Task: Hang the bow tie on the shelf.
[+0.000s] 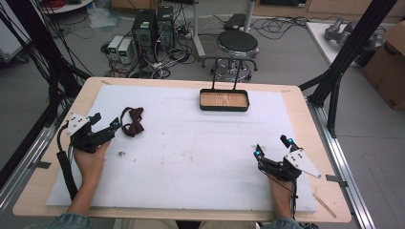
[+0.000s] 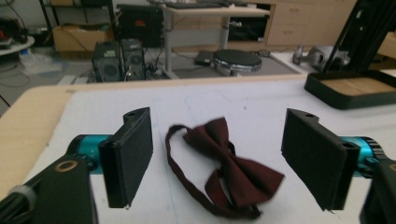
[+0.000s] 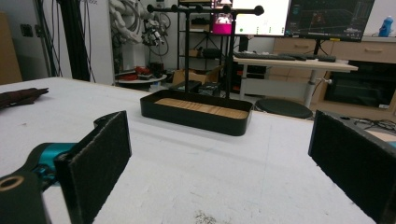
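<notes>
The dark red bow tie (image 2: 224, 163) lies flat on the white mat (image 1: 191, 152) near the left edge of the table (image 1: 291, 95), with its thin strap curling in a loop toward the far side. The left tool (image 1: 106, 125) is just beside it and pointing at it; in the left gripper view the tie lies between the two black jaws, but the pads do not press on it, so this tool is open and holds nothing. The right tool (image 1: 271, 145) rests well apart, near the right edge of the mat, also with its jaws wide and nothing between them.

I judge that the step in hand is the grasp of the bow tie. To do it well, the left tool should come down low until the pads are close to the mat, and close on the thick knot in the middle, not on the strap, because the strap is thin and may slip out. The black tray with the stand (image 1: 224, 100) at the far side looks like a possible place for it.
</notes>
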Demonstrator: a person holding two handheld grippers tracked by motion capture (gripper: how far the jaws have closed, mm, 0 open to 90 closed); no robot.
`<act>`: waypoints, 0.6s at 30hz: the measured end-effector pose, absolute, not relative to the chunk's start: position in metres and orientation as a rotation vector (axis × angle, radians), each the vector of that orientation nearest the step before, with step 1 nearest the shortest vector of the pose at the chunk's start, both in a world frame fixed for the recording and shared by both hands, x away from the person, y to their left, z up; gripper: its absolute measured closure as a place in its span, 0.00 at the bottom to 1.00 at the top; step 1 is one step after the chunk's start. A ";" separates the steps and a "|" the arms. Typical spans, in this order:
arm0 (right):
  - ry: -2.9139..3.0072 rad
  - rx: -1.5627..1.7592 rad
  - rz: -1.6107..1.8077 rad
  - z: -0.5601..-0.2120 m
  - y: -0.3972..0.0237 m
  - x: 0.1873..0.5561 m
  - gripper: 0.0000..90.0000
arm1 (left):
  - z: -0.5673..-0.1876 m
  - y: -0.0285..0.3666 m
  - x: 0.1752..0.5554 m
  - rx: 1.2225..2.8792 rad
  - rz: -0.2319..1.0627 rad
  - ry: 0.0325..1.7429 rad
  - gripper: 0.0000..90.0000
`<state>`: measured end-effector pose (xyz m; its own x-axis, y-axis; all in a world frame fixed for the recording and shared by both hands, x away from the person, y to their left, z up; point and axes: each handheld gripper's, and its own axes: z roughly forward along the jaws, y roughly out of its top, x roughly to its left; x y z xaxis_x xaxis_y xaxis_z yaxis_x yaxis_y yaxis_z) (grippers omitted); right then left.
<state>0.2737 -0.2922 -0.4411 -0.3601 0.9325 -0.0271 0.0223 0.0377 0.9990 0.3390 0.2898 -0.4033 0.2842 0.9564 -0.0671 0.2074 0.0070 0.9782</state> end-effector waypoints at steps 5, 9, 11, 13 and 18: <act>1.511 1.014 1.441 -0.441 -0.294 0.274 0.05 | -0.399 0.287 0.357 1.483 0.833 1.128 0.30; 1.510 1.013 1.440 -0.441 -0.293 0.274 0.06 | -0.398 0.281 0.370 1.531 0.800 1.118 0.31; 1.510 1.012 1.437 -0.441 -0.293 0.274 0.05 | -0.400 0.278 0.376 1.543 0.781 1.117 0.32; 1.511 1.015 1.435 -0.441 -0.293 0.274 0.05 | -0.401 0.275 0.381 1.552 0.763 1.126 0.35; 1.513 1.018 1.438 -0.442 -0.294 0.274 0.05 | -0.404 0.268 0.396 1.591 0.734 1.156 0.40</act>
<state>0.2739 -0.2940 -0.4415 -0.3596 0.9329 -0.0190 0.0282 0.0313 0.9991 0.3958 0.2683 -0.4045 0.3598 0.9298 -0.0773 0.3258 -0.0476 0.9442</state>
